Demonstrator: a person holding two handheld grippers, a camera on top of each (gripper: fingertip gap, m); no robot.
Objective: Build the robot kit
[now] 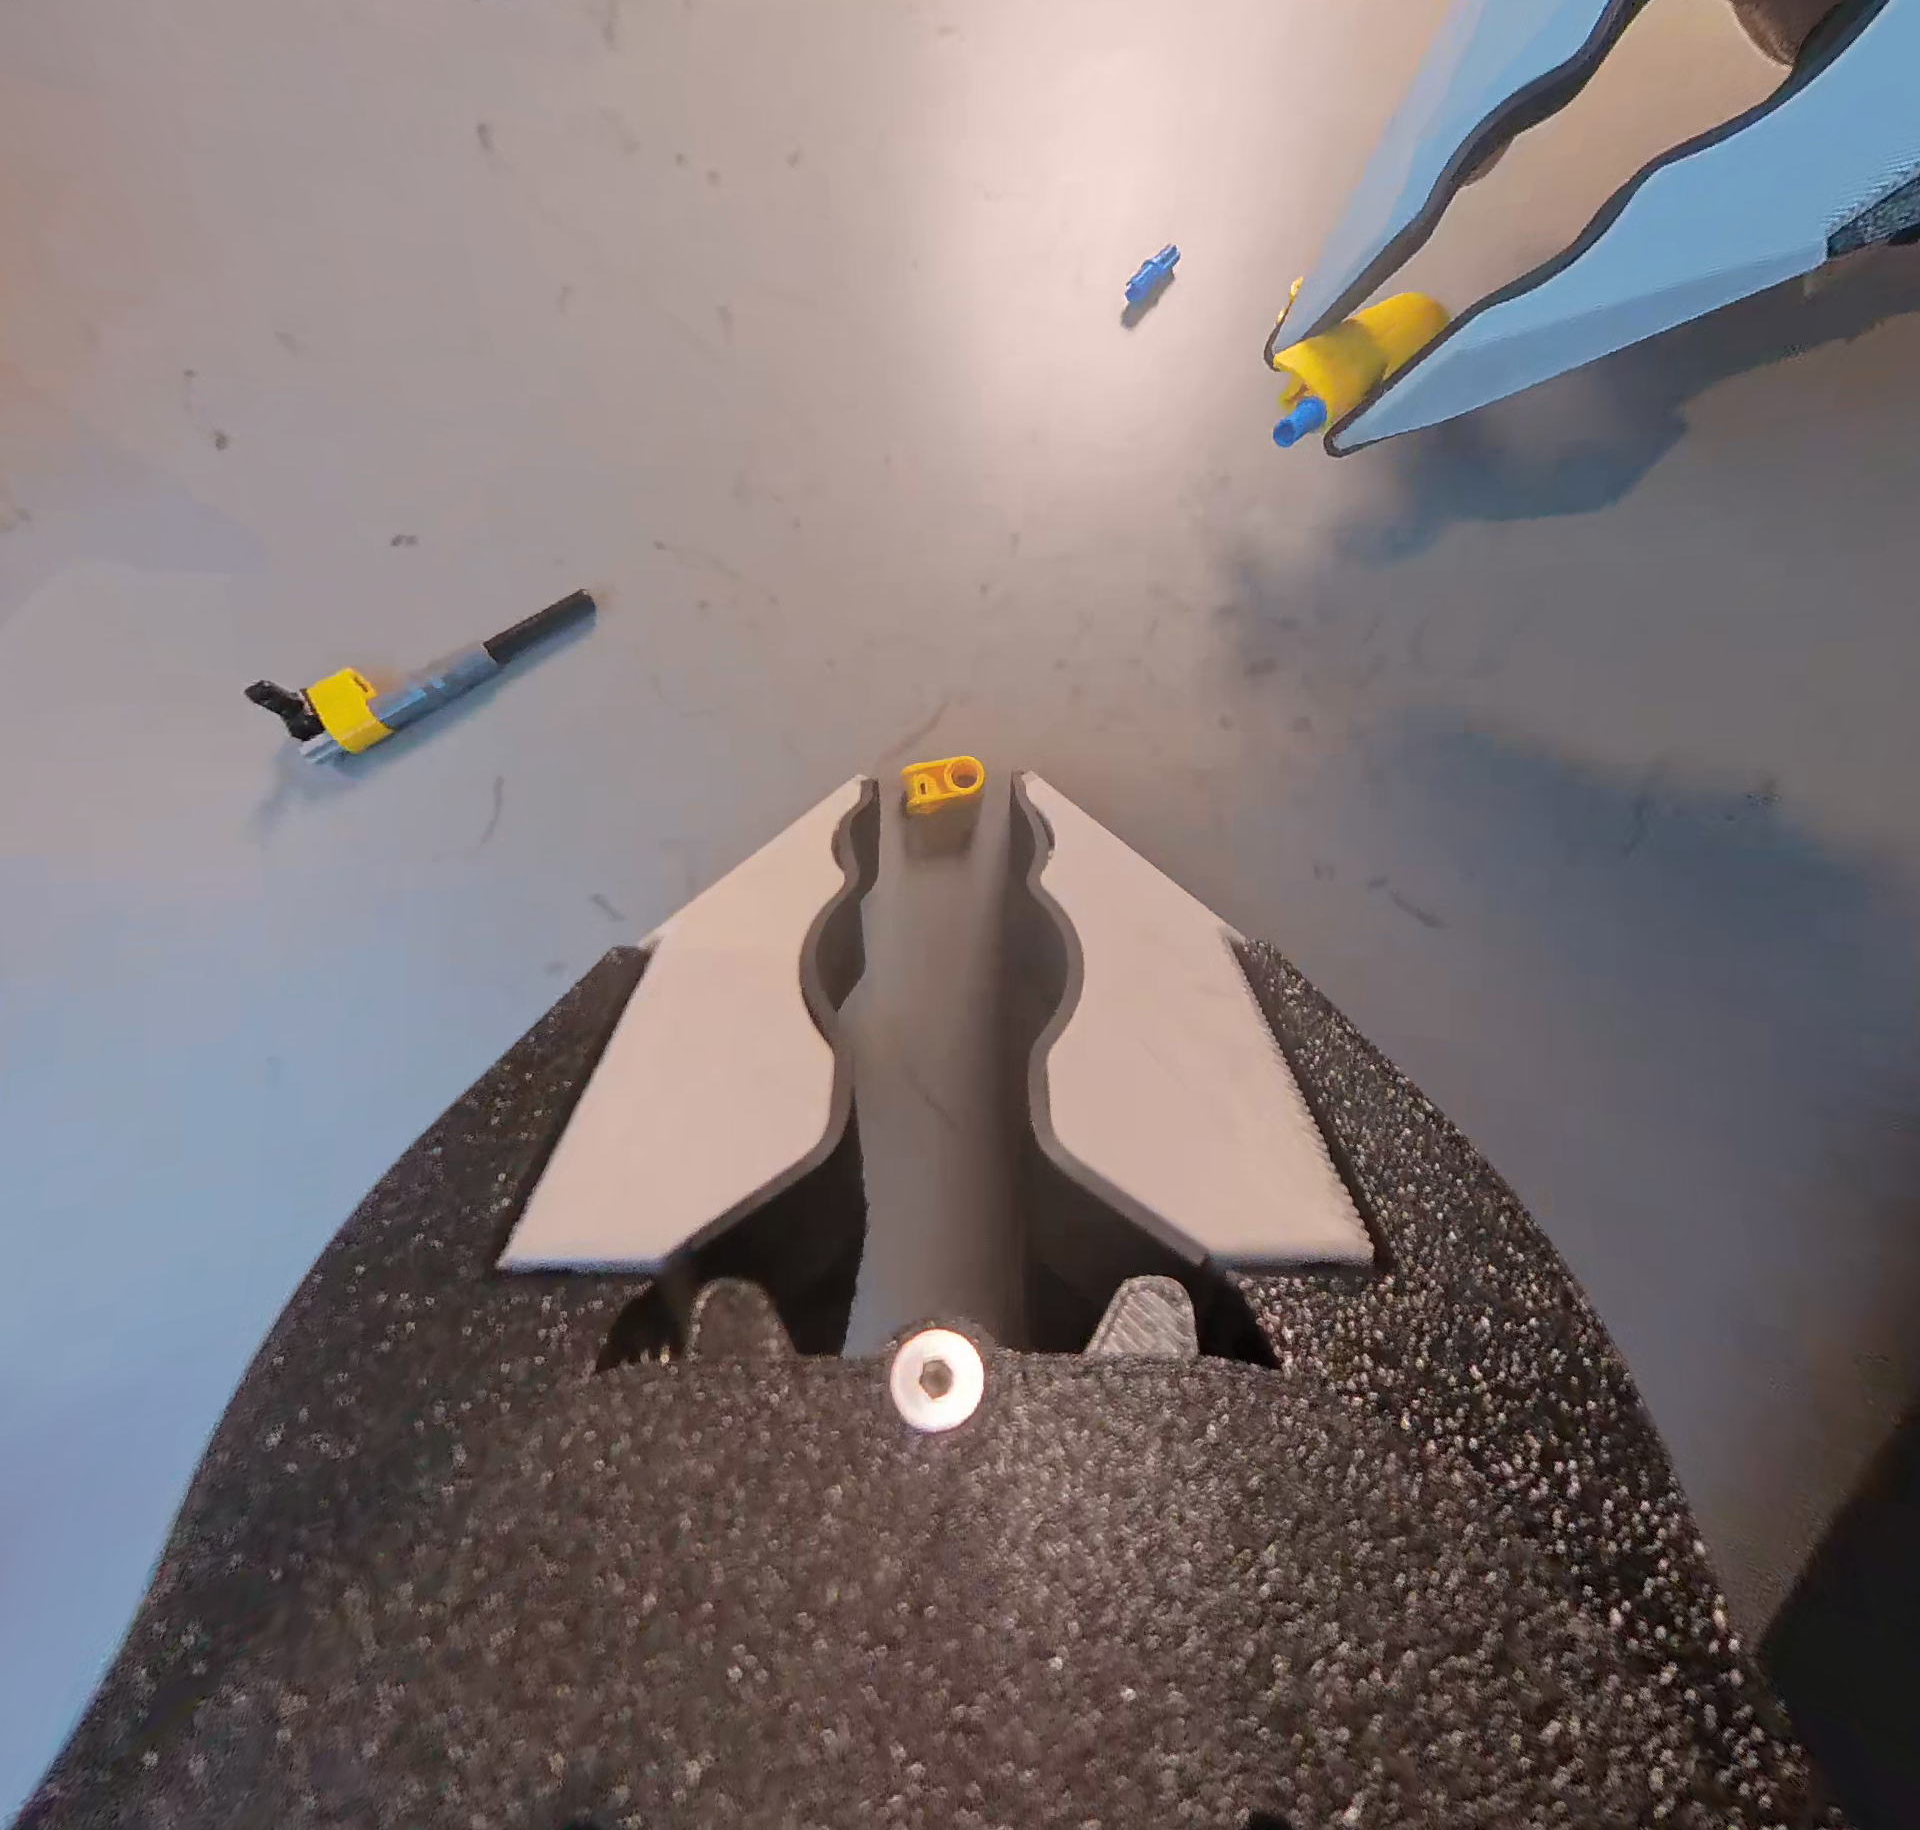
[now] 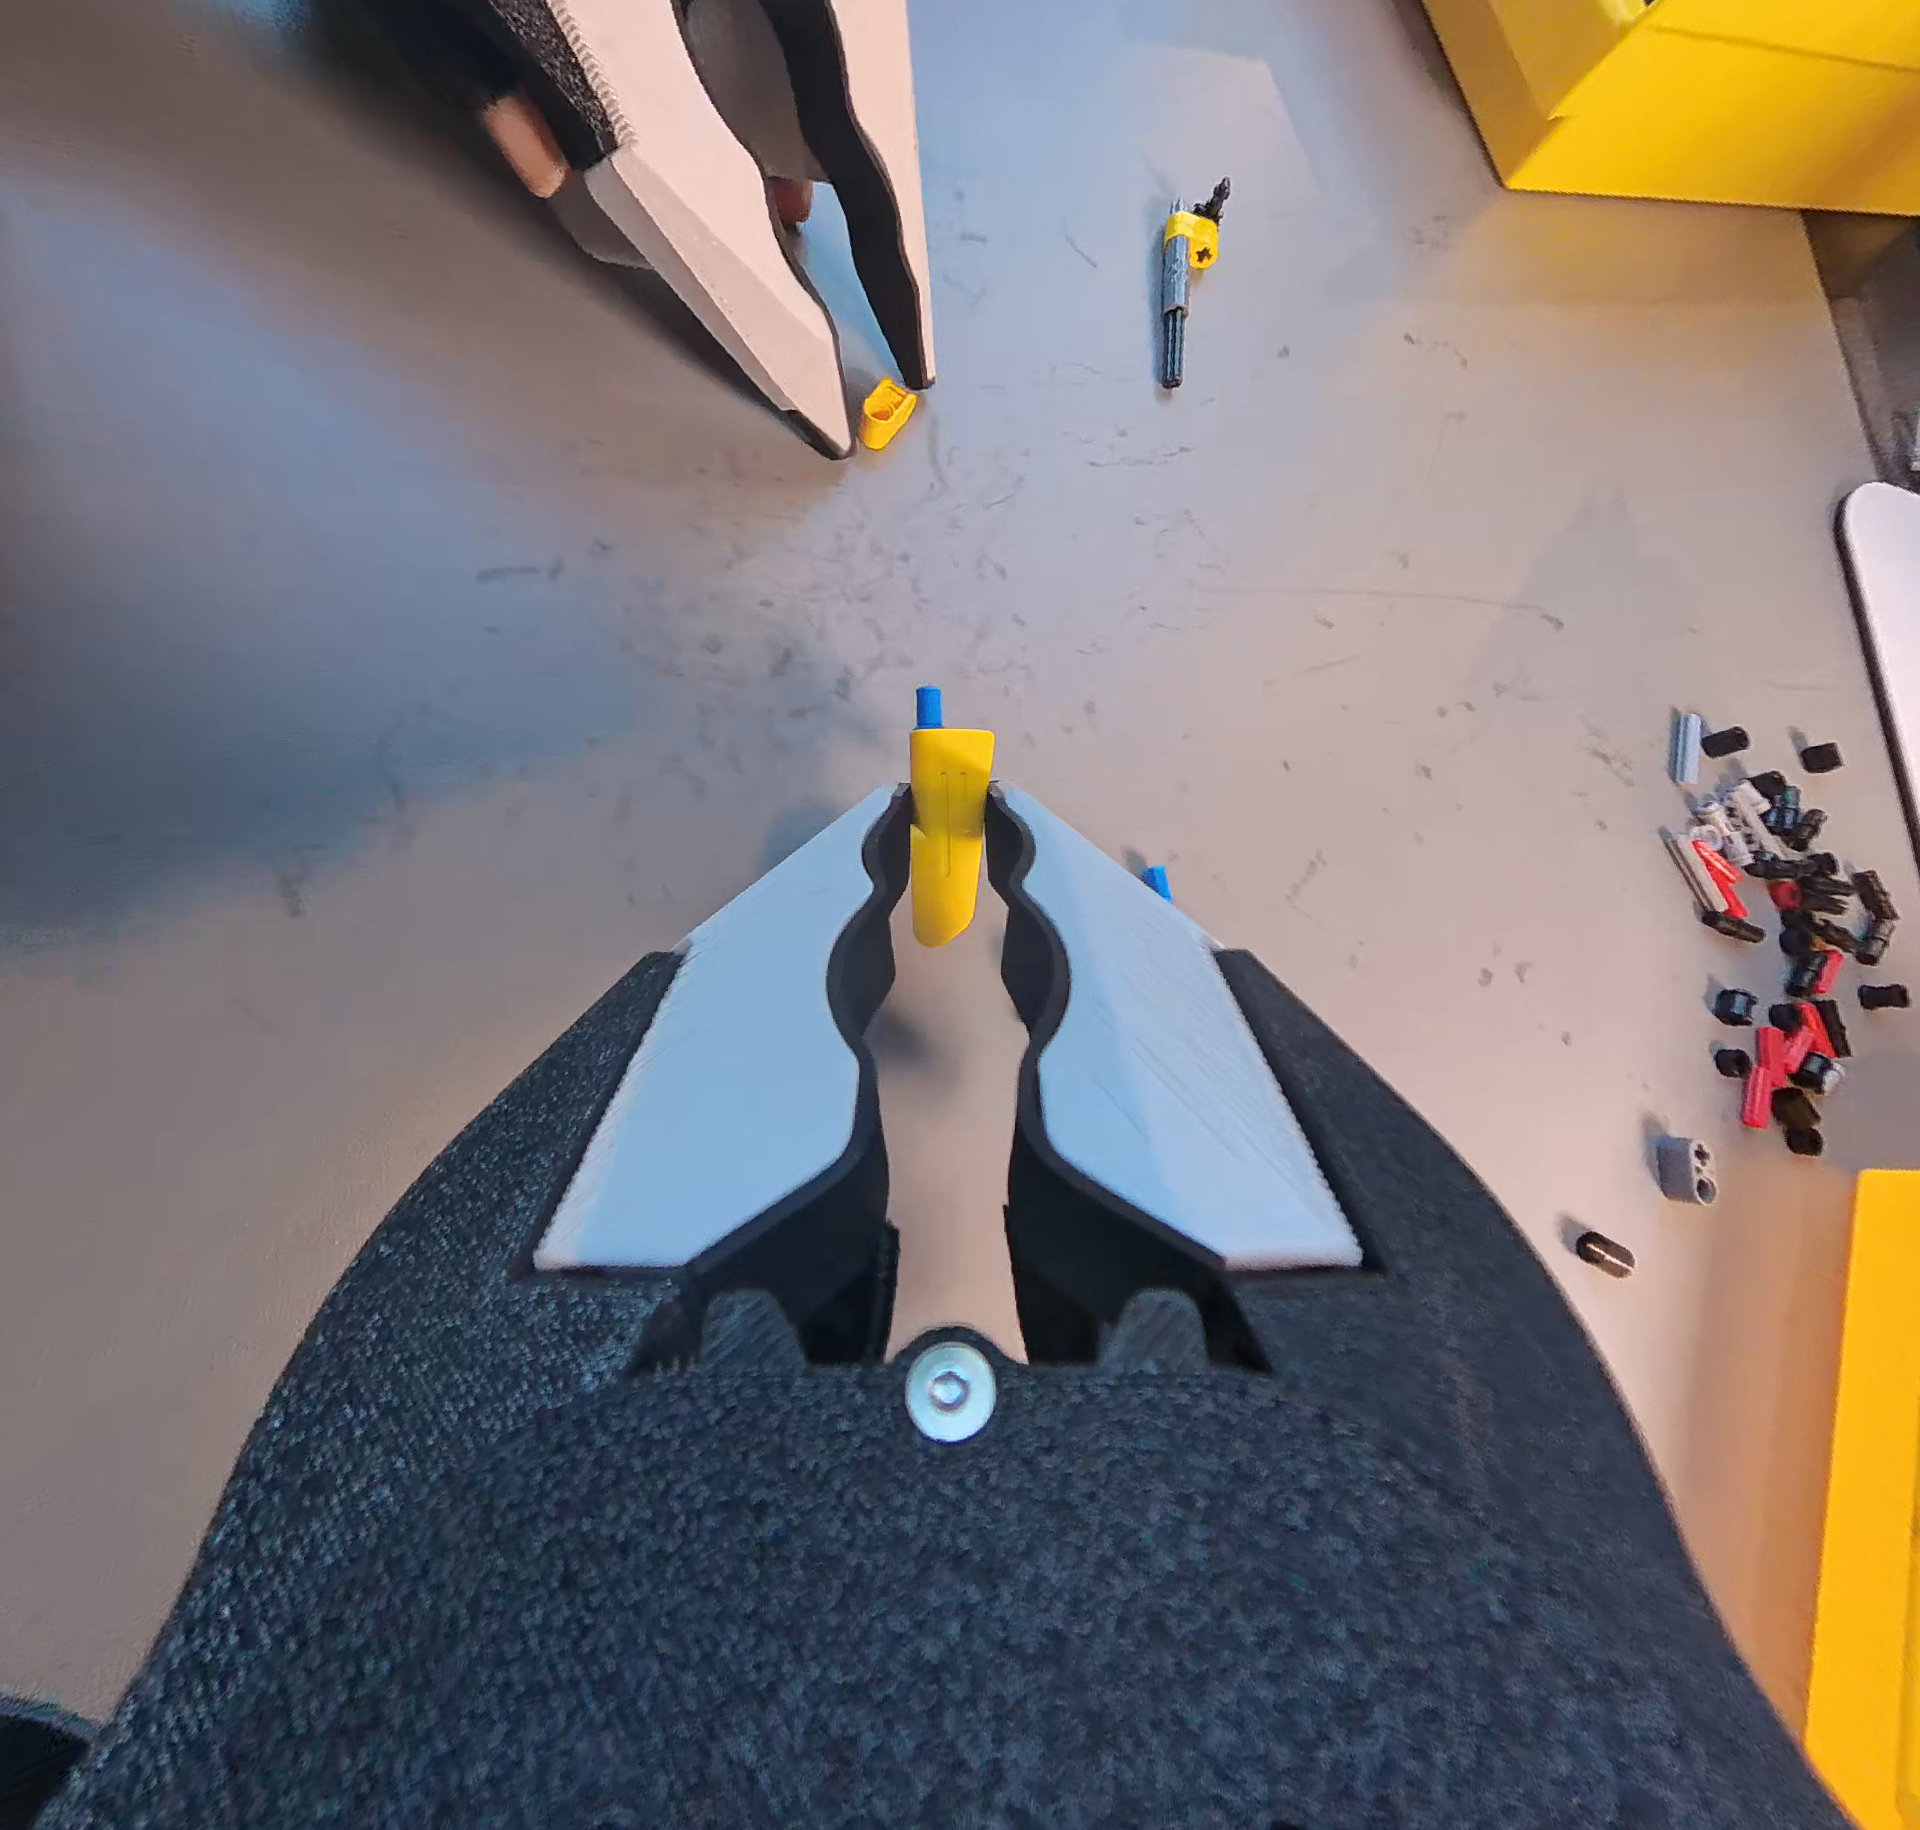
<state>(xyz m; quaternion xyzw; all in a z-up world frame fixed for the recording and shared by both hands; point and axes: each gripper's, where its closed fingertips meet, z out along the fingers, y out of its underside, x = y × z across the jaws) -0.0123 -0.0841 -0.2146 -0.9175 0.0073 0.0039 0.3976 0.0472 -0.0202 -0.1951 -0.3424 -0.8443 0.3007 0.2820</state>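
Right wrist view: right gripper (image 2: 948, 793) is clamped on a yellow piece (image 2: 948, 835), a blue pin (image 2: 929, 708) jutting from its far end, lifted off the surface (image 2: 1299, 585).
Left gripper (image 1: 943, 781): narrowly parted, tips straddling a small yellow connector (image 1: 941, 781) lying on the surface.
Around: loose blue pin (image 1: 1151, 274), grey-black axle assembly (image 1: 416, 684), parts pile (image 2: 1787, 918), yellow bins (image 2: 1683, 45).

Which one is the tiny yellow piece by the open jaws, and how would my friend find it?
Start at the left gripper, low over the grey table. Lying there between its open jaws is the small yellow connector. Unlike the long yellow piece clamped in the right gripper, it is short, has a round hole, and carries no blue pin.
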